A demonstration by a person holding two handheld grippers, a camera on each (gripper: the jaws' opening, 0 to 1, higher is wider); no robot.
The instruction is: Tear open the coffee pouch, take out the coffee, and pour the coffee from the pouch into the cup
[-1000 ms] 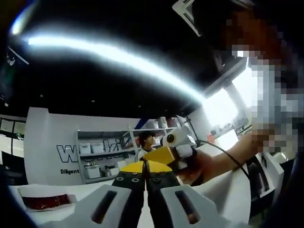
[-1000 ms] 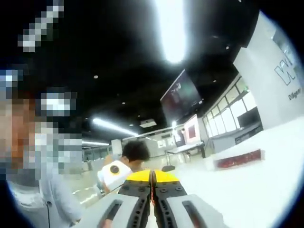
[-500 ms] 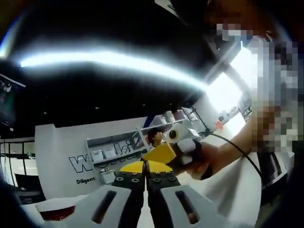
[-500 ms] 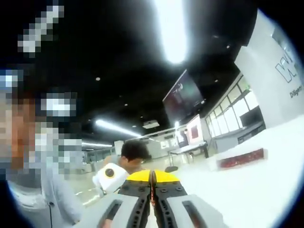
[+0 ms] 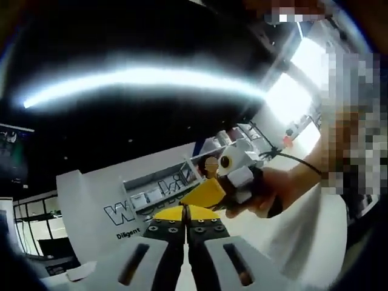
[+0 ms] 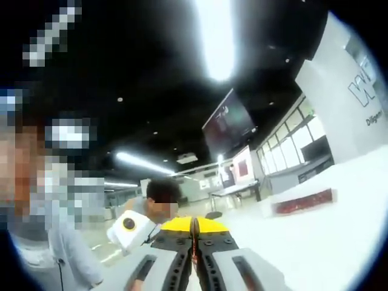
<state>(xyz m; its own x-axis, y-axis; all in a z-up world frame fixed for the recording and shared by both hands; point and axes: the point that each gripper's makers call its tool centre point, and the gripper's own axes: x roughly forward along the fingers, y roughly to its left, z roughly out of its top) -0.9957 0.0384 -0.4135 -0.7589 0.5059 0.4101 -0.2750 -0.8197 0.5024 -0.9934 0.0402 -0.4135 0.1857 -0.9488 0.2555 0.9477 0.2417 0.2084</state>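
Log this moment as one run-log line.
left hand-held gripper: shut, raised | right hand-held gripper: shut on thin red strip | shallow white tray with dark red contents: on white table

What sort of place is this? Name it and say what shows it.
Probably an open-plan office or lab: a white wall with large lettering, storage shelves, long ceiling strip lights, a hanging screen and white tables.

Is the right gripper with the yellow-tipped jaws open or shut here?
Shut. In the right gripper view the right gripper has both yellow-tipped jaws pressed together, with a thin reddish strip between them; what that strip is cannot be told.
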